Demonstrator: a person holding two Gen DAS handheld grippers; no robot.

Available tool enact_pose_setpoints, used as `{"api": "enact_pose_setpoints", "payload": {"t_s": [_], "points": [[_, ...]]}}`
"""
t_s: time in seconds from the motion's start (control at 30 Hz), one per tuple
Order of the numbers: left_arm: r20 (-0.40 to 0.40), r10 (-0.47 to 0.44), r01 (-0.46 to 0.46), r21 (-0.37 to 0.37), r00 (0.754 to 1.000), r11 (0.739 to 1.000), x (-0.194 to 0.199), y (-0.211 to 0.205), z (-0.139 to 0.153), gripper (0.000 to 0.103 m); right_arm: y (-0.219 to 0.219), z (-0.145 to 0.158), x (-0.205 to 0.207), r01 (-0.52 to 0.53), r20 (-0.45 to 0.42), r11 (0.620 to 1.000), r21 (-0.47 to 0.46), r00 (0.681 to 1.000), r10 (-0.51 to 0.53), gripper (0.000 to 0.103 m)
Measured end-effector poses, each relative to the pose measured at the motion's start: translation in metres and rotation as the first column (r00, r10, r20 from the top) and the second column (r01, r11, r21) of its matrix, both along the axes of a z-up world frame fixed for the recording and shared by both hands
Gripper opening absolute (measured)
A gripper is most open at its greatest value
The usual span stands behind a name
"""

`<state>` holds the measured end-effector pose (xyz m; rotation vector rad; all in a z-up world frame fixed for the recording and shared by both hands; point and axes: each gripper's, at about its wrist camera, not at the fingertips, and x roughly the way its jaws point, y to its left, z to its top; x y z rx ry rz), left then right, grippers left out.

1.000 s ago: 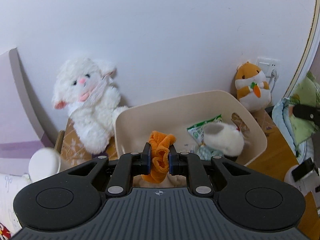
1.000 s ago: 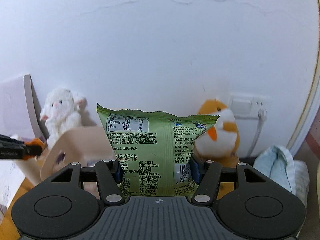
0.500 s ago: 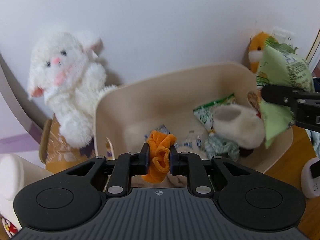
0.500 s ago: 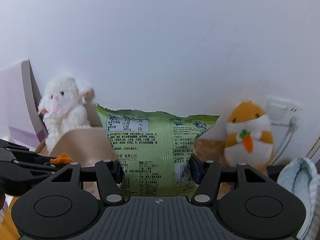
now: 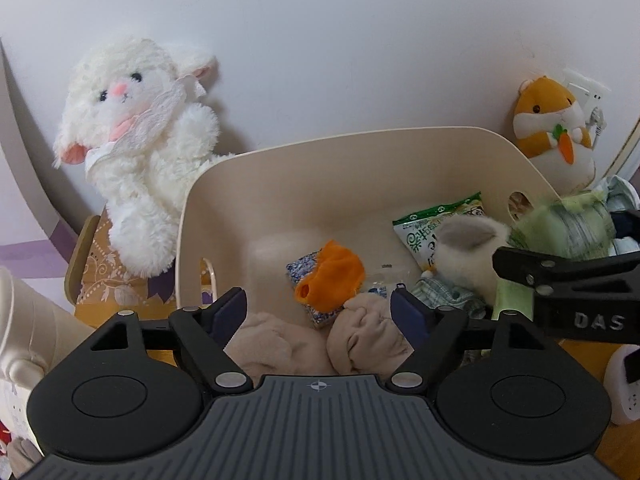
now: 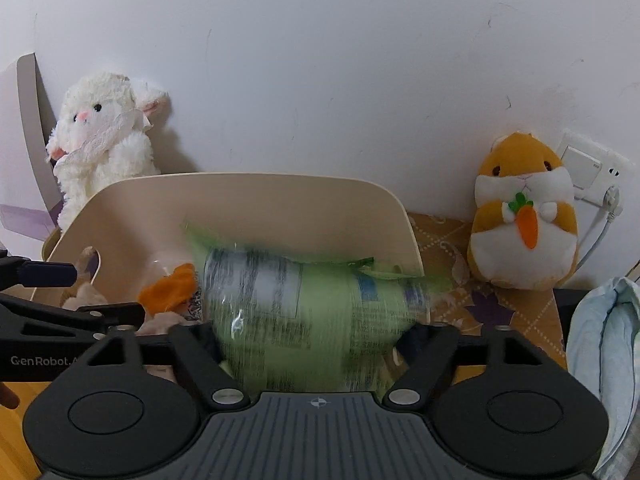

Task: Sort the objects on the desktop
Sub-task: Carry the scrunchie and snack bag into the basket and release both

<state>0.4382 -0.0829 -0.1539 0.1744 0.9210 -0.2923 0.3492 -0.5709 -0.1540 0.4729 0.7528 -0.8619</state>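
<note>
Both claws are over the bin (image 5: 384,148) and letting go at once. Left claw (image 5: 320,312): jaws opening, nothing between them; the orange cloth (image 5: 332,276) lies loose on the bin floor, partly on a blue-patterned packet (image 5: 300,270), clear of both pads. Right claw (image 6: 316,340): jaws opening too, with the green snack bag (image 6: 296,308) between them but motion-blurred and tipping toward the bin, so I read it as released and dropping, not gripped. From the left wrist view the same bag (image 5: 568,224) is a blur at the bin's right rim, so whether it lands fully inside is not settled yet. Already in the bin: a second green packet (image 5: 436,224), a small white plush (image 5: 468,252) in checked clothes, and beige cloth (image 5: 360,340) bunched at the near wall. Progress looks well along for loose items; bin is filling. Still outside: white bunny (image 5: 136,152) leaning on the wall left of the bin, hamster (image 6: 524,216) on the right by the socket, a pale blue bundle (image 6: 604,360) at far right, and white items at the edges of the left view. Can't tell whether the plush toys count as things to sort or just sit there. The tabletop beyond that is mostly out of view, so the remaining count is unknown.
</note>
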Motion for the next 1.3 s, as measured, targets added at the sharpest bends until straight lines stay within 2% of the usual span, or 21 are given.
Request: {"api": "enact_pose_setpoints", "payload": {"t_s": [0.1, 0.37, 0.73, 0.9, 1.07, 1.3], "points": [[-0.005, 0.01, -0.01, -0.003, 1.0, 1.0, -0.001, 0.005, 0.0, 0.081, 0.002, 0.004, 0.001, -0.013, 0.004, 1.0, -0.013, 1.0, 0.013, 0.103], [0.008, 0.029, -0.029, -0.022, 1.0, 0.999, -0.011, 0.023, 0.013, 0.081, 0.01, 0.015, -0.003, -0.03, 0.01, 0.999, -0.037, 1.0, 0.03, 0.103], [0.043, 0.044, -0.043, -0.011, 0.998, 0.999, -0.024, 0.041, 0.035, 0.081, 0.012, 0.038, 0.001, -0.031, 0.032, 0.994, -0.103, 0.999, 0.034, 0.103], [0.052, 0.039, -0.038, -0.009, 0.998, 0.999, -0.026, 0.044, 0.043, 0.081, 0.002, 0.046, 0.011, -0.02, 0.049, 0.995, -0.096, 0.998, 0.025, 0.103], [0.056, 0.035, -0.034, -0.017, 0.998, 0.999, -0.028, 0.044, 0.048, 0.081, 0.004, 0.049, 0.018, -0.016, 0.025, 0.992, -0.123, 1.0, 0.019, 0.103], [0.049, 0.012, -0.011, -0.022, 0.999, 1.0, -0.036, 0.044, 0.05, 0.081, 0.017, 0.055, 0.007, -0.003, 0.047, 0.993, -0.121, 0.999, 0.009, 0.103]]}}
